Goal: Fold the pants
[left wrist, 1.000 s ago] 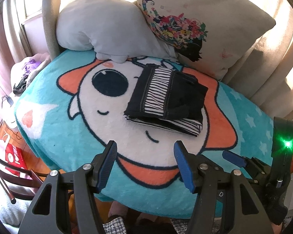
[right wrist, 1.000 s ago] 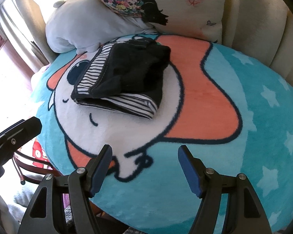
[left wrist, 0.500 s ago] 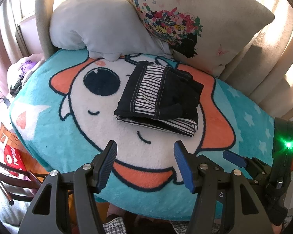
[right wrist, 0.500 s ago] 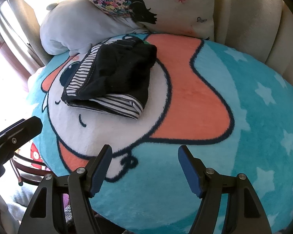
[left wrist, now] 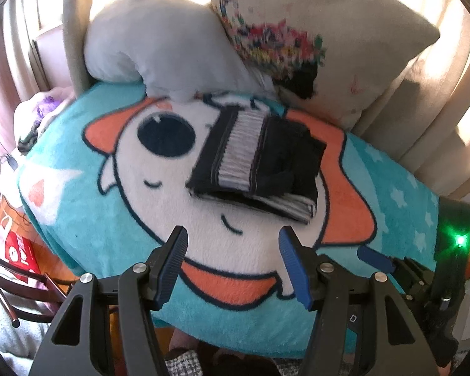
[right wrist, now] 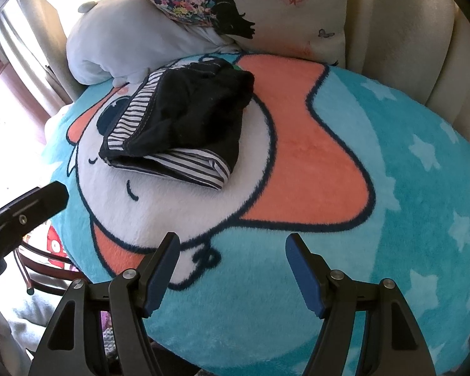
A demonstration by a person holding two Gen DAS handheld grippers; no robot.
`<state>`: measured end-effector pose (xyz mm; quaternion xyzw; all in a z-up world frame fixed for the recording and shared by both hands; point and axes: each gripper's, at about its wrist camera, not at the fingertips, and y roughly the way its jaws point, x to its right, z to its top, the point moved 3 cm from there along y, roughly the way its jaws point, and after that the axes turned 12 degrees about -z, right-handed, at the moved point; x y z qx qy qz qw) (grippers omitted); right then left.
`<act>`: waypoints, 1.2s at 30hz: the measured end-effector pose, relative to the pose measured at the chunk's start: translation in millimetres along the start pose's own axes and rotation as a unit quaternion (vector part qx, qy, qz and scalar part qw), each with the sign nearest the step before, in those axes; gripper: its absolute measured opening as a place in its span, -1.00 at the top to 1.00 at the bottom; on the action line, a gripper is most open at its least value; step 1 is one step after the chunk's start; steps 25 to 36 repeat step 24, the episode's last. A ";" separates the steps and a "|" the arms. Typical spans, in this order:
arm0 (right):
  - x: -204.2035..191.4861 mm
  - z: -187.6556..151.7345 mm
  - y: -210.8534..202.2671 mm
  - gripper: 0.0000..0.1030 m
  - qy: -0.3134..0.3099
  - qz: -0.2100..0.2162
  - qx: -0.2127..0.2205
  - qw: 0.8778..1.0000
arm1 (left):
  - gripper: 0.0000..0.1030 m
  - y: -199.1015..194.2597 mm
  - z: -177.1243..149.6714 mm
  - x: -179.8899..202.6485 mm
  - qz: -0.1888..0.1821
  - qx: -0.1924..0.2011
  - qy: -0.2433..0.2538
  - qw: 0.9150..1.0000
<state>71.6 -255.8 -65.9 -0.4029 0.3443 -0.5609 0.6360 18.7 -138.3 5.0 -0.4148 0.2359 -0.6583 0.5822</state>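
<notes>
I see the pants lying folded into a compact black bundle with striped bands showing, on the white face of a cartoon character printed on a teal plush blanket. In my right wrist view the same bundle sits in the far left part of the blanket, its striped layers stacked along the near edge and the black cloth rumpled on top. The bundle lies flat and nothing presses on it.

My left gripper hovers over the near edge of the blanket, its jaws standing wide apart with nothing between them; the pants lie beyond its fingertips, well clear of the blue pads. My right gripper is likewise spread and empty, above the teal and orange area nearer than the pants and to their right. In the left wrist view the right gripper's body with a green light shows at the right edge.

At the far side a pale grey plush pillow touches the blanket's far edge, and a cream floral cushion leans beside it against a beige upholstered back. The left view is slightly blurred.
</notes>
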 end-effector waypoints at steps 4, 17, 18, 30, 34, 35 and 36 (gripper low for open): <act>2.0 7.1 -15.0 -0.45 -0.002 -0.002 0.040 0.999 | -0.32 -54.6 14.5 12.0 0.048 0.132 0.042 0.989; 10.2 13.3 -32.0 -0.49 -0.005 0.012 0.092 0.996 | -1.00 -102.8 38.9 27.8 0.083 0.159 0.078 0.981; 13.0 12.4 -29.0 -0.49 -0.001 0.013 0.087 0.996 | -1.00 -87.4 36.1 26.5 0.074 0.127 0.072 0.987; 32.1 3.4 -14.6 -0.49 0.023 0.011 0.064 0.998 | -1.00 -28.6 10.5 28.3 0.074 0.013 0.054 0.996; 32.1 3.4 -14.6 -0.49 0.023 0.011 0.064 0.998 | -1.00 -28.6 10.5 28.3 0.074 0.013 0.054 0.996; 32.1 3.4 -14.6 -0.49 0.023 0.011 0.064 0.998 | -1.00 -28.6 10.5 28.3 0.074 0.013 0.054 0.996; 32.1 3.4 -14.6 -0.49 0.023 0.011 0.064 0.998 | -1.00 -28.6 10.5 28.3 0.074 0.013 0.054 0.996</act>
